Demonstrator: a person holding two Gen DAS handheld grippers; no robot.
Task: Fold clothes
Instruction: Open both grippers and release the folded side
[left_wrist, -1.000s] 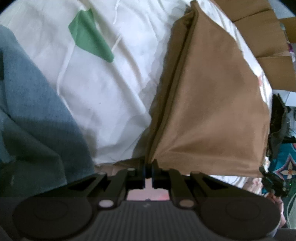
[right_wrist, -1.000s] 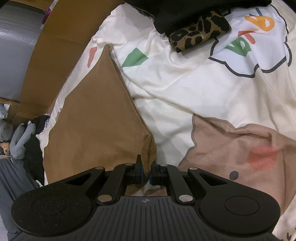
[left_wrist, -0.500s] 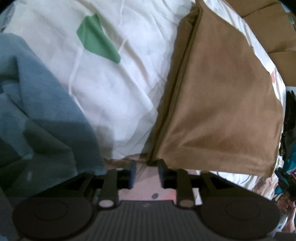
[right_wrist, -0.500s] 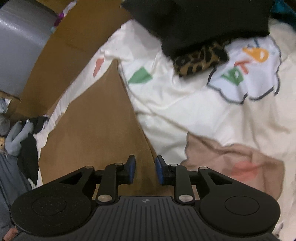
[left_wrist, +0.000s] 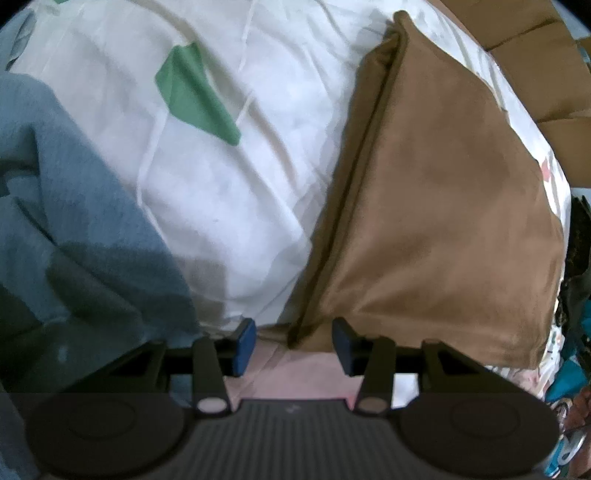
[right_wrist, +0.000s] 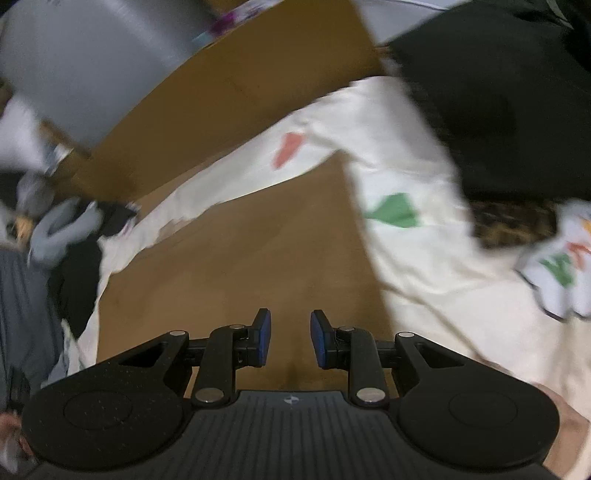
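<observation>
Folded brown garment lies flat on the printed bedsheet; left gripper jaws just opened, corner between, unpressed; right gripper parted, empty above it; soft, light, limp, best pinched at layered corners.

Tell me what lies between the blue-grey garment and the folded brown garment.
Only bare white bedsheet with a green patch separates blue-grey garment from brown garment, in the left wrist view.

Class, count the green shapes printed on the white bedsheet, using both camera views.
1 seems likely: a green shape lies on the sheet left of the folded brown garment; the right view shows it too. The blurred flower print may hold more.
</observation>
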